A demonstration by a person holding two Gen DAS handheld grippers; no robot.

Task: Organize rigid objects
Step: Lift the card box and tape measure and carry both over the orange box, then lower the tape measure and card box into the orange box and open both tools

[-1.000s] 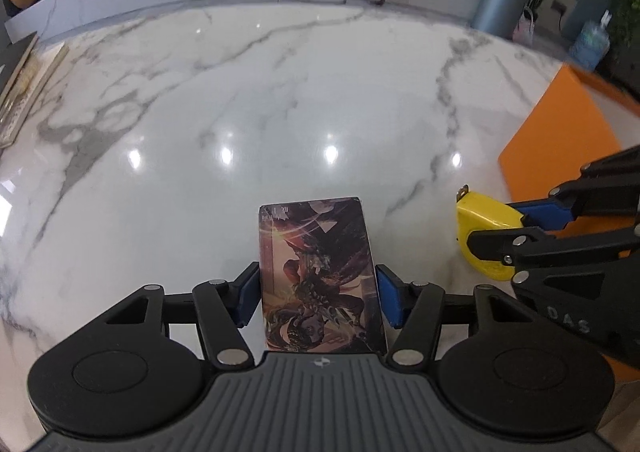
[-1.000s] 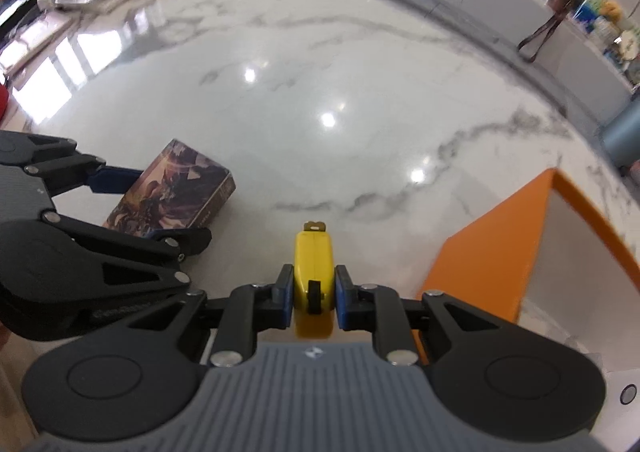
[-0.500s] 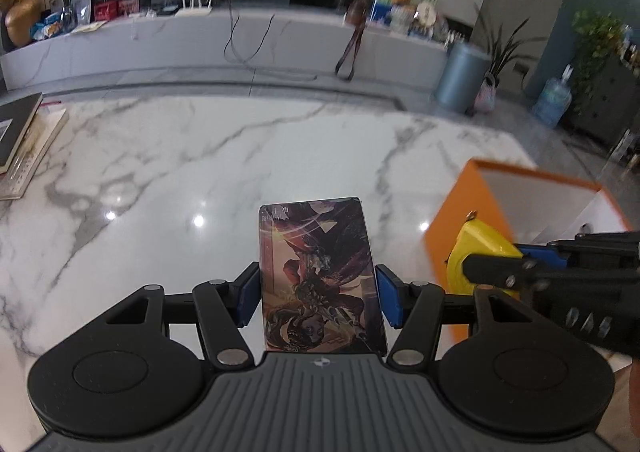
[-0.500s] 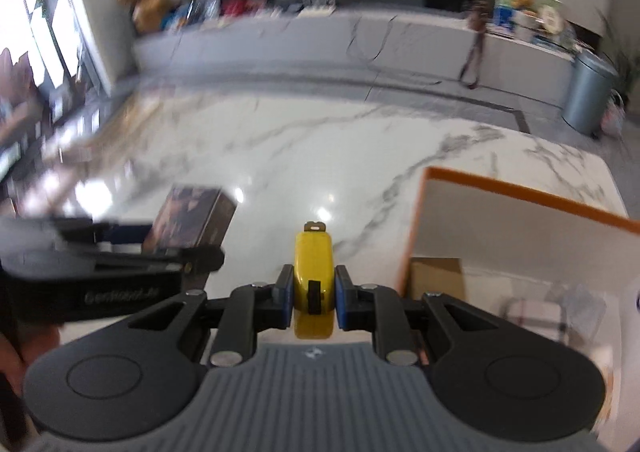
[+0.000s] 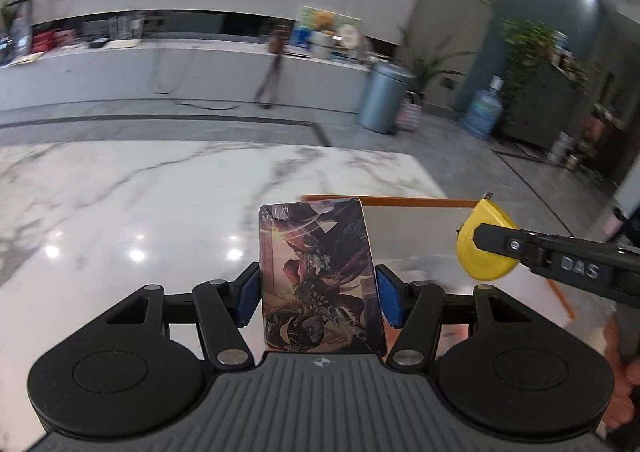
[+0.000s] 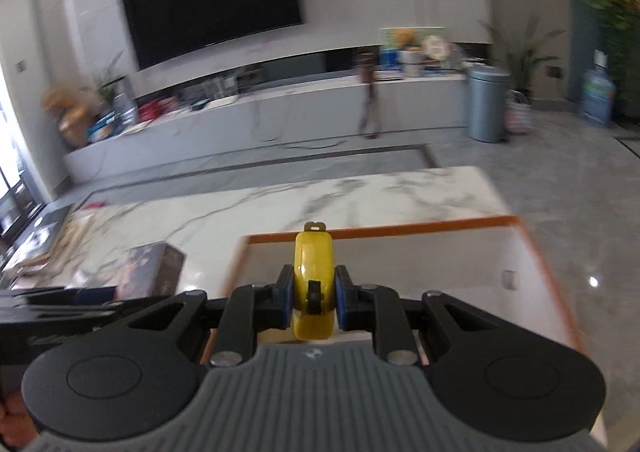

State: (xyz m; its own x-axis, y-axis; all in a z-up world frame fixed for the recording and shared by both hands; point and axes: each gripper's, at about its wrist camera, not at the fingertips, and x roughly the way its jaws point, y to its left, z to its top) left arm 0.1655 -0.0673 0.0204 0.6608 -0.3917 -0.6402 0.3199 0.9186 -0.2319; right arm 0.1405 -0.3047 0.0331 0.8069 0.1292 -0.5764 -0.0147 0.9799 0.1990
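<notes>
gripping a printed card box [image 5: 320,280] between its blue pads, the left gripper [image 5: 318,294] holds it lifted off the marble table [image 5: 140,203]. off to its right, the right gripper [image 6: 313,298] is clenched on a yellow tape measure [image 6: 313,272] (metal tab pointing forward), over the orange-rimmed bin [image 6: 420,230] that sits ahead of and below both grippers.
</notes>
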